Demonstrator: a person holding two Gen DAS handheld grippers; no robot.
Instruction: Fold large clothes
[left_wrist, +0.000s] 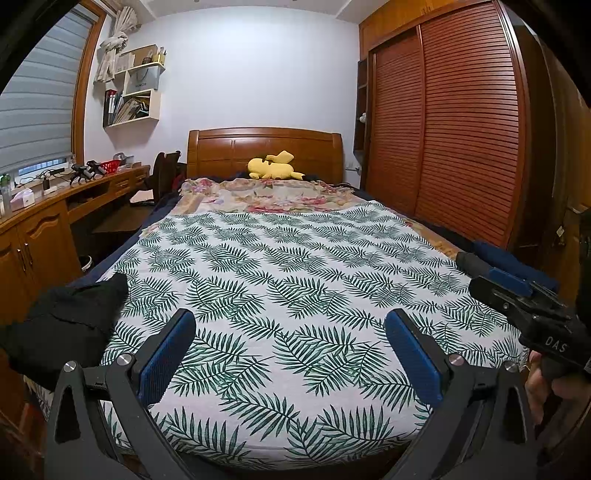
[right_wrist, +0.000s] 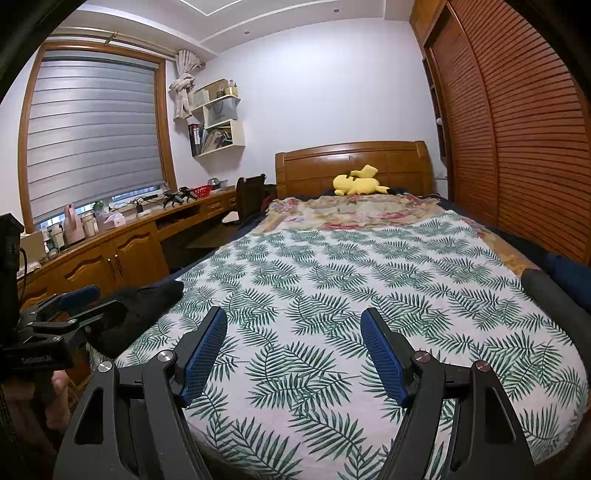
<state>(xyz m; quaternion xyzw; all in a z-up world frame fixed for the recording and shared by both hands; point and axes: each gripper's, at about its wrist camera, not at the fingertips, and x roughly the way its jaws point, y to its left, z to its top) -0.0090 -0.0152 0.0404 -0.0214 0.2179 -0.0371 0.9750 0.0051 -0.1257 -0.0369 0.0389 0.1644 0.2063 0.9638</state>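
Left wrist view: left gripper (left_wrist: 290, 328) spread wide, nothing between its blue ribbed pads, above the bed's (left_wrist: 280, 258) near edge. Black garment (left_wrist: 70, 317), soft and crumpled, sits at the bed's near-left corner, partly cut off by the edge. Right gripper (right_wrist: 293, 328) likewise released, empty. Leaf-print sheet (right_wrist: 351, 280) lies flat.

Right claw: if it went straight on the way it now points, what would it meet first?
Probably the leaf-print sheet spread on the bed. The right claw stands open with nothing between its fingers, angled slightly down toward that cloth; depth is hard to judge.
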